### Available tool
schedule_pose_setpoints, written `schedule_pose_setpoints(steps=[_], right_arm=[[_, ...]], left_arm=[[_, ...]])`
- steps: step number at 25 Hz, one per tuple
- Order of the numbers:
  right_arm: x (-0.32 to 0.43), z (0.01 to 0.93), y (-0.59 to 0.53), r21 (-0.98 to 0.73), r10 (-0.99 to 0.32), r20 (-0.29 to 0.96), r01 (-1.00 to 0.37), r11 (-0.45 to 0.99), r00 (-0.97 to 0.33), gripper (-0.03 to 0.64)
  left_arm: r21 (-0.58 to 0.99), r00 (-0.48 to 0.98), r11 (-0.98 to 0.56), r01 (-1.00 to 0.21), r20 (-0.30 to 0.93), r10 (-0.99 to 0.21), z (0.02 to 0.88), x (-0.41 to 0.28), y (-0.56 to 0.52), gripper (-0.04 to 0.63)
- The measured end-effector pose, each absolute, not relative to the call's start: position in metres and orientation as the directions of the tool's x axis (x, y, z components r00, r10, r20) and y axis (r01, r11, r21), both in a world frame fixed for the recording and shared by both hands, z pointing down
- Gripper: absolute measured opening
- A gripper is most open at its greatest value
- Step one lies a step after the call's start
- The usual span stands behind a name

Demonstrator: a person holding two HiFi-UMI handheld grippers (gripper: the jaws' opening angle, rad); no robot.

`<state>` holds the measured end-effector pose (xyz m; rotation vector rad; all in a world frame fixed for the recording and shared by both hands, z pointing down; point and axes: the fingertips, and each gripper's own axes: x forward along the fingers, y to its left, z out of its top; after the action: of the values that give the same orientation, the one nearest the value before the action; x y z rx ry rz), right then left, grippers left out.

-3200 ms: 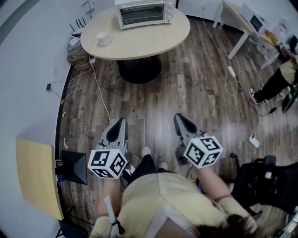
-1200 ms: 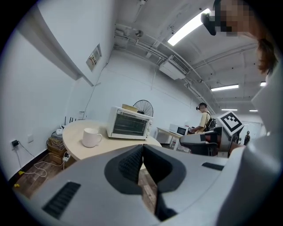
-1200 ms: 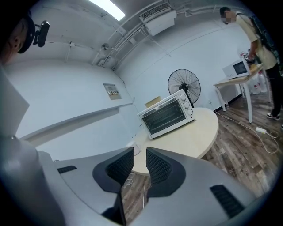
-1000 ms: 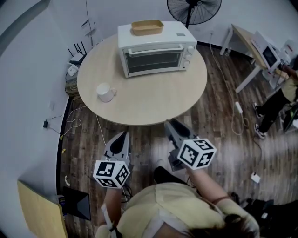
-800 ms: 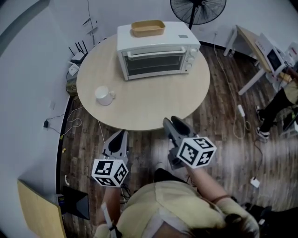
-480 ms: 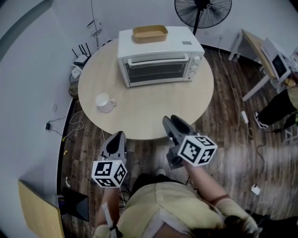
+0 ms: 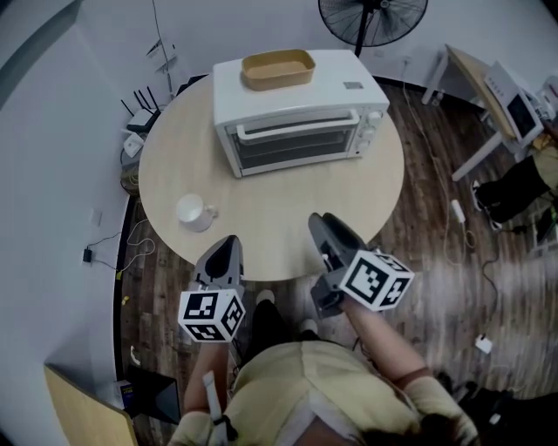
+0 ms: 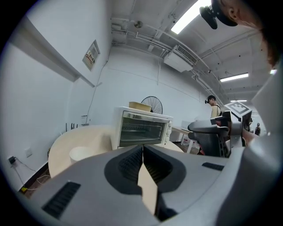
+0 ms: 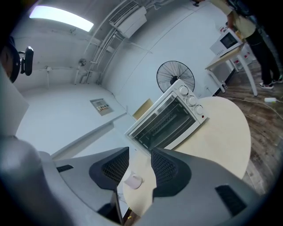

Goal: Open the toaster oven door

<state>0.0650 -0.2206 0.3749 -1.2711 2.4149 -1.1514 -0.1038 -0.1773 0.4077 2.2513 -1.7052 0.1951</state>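
Nearest, in the head view, the person's pale yellow shirt (image 7: 305, 392) fills the bottom edge, with both forearms reaching forward from it. The left tool (image 7: 228, 242) sits just short of the round desk (image 7: 270, 231), with its marker cube (image 7: 212, 315) behind it. In the left gripper view the left tool (image 8: 143, 148) has its jaws pressed together with nothing between them. The right tool (image 7: 323, 223) reaches a little over the desk's near rim, and its marker cube (image 7: 377, 280) is tilted. In the right gripper view the right tool (image 9: 139, 155) has its jaws standing wide apart. They have just been opening, and they hold nothing; only the far-off desk top shows through the gap.

Farther in, a white mug (image 7: 193, 212) stands on the left part of the desk, near the left tool but not touching it. Beyond it, on the far half of the desk, stands the white toaster oven (image 7: 296, 91), its front turned to the person. Its glass door (image 7: 296, 148) is shut, with the handle (image 7: 292, 131) running along the door's top edge and the knobs (image 7: 373, 126) at the right. Both tools are well apart from it. A shallow tan tray (image 7: 277, 70) lies on the oven's roof.

Past the desk a standing fan (image 7: 370, 17) rises by the wall. On the wooden floor (image 7: 436, 253) to the right, cables trail toward another desk (image 7: 466, 65).
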Motion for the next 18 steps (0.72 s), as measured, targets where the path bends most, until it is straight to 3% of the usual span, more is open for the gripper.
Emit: schedule_pose_setpoints(steps=[18], right_arm=[[-0.001, 0.368, -0.325, -0.746, -0.828, 0.186, -0.624, 0.232, -0.530, 0.138]], left_arm=[[0.179, 0.384, -0.346, -0.921, 0.268, -0.884, 0.406, -0.146, -0.274, 0.005]])
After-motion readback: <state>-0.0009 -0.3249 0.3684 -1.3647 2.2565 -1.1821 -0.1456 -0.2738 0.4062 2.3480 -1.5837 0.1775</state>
